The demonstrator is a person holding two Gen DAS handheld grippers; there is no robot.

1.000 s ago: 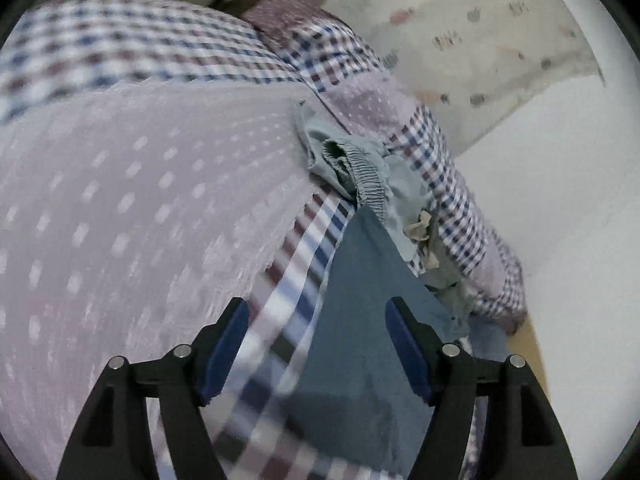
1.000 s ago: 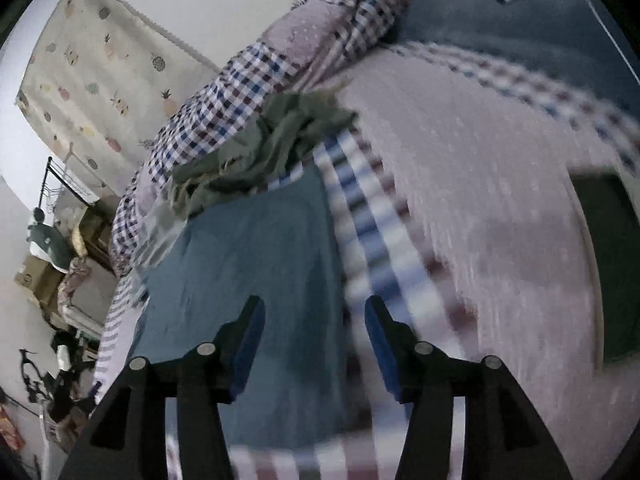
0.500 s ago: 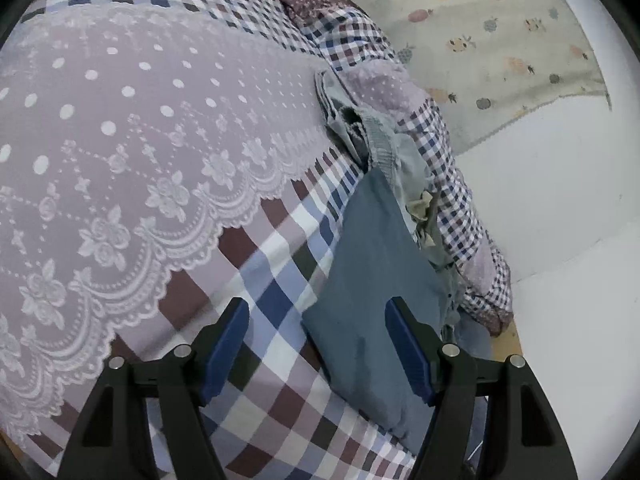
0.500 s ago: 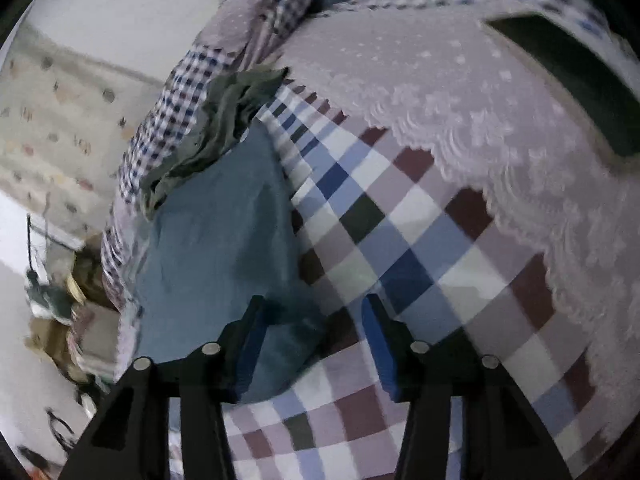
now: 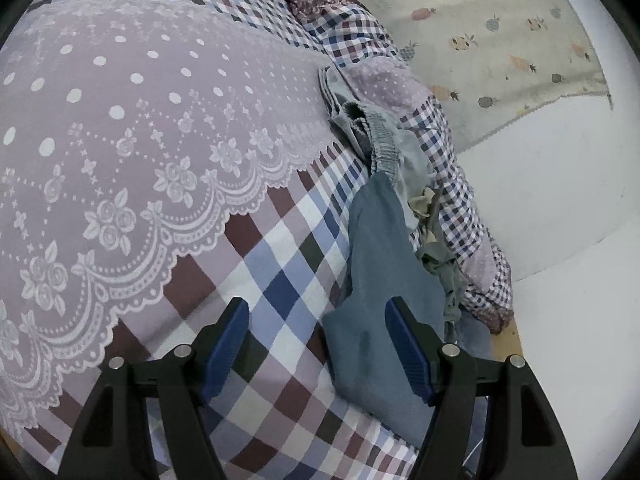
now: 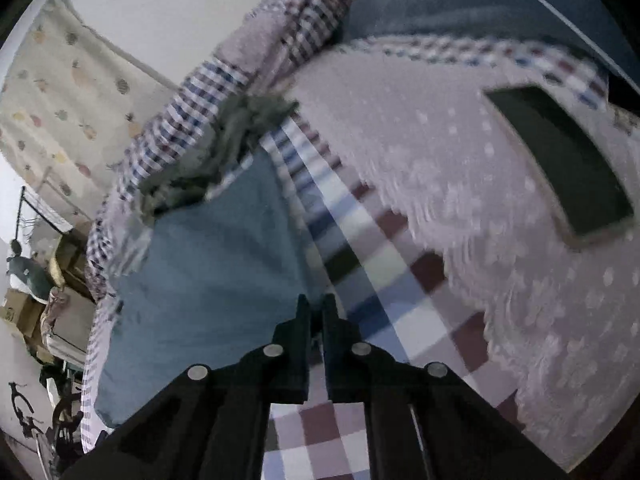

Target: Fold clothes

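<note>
Left wrist view shows the bed under me: a checked bedspread (image 5: 280,264) in blue, maroon and white, with a mauve lace-edged cover (image 5: 132,128) with white dots and roses lying over it. Beyond the bed's far edge hangs a pale curtain (image 5: 500,40) printed with small pineapples, and below it runs a plain white wall (image 5: 560,200). My left gripper (image 5: 316,344) stands wide apart just above the checks, with nothing pressed between its blue pads; the near corner of the blue-grey garment (image 5: 380,280) lies between them, close to the right pad. That garment lies flat along the bed's edge, and a crumpled grey-green garment (image 5: 384,148) with an elastic band sits bunched just past its far end.

The right wrist view, somewhat blurred, shows my right gripper (image 6: 316,308) closed narrow at the near edge of the same blue-grey garment (image 6: 212,260); whether cloth is caught between the tips I cannot tell. Only this view shows a dark flat rectangular thing (image 6: 560,160) lying on the lace cover, a blue-grey pillow or blanket (image 6: 480,0) at the bed's far end, and cluttered boxes (image 6: 24,308) and a rack (image 6: 28,208) at the left.
</note>
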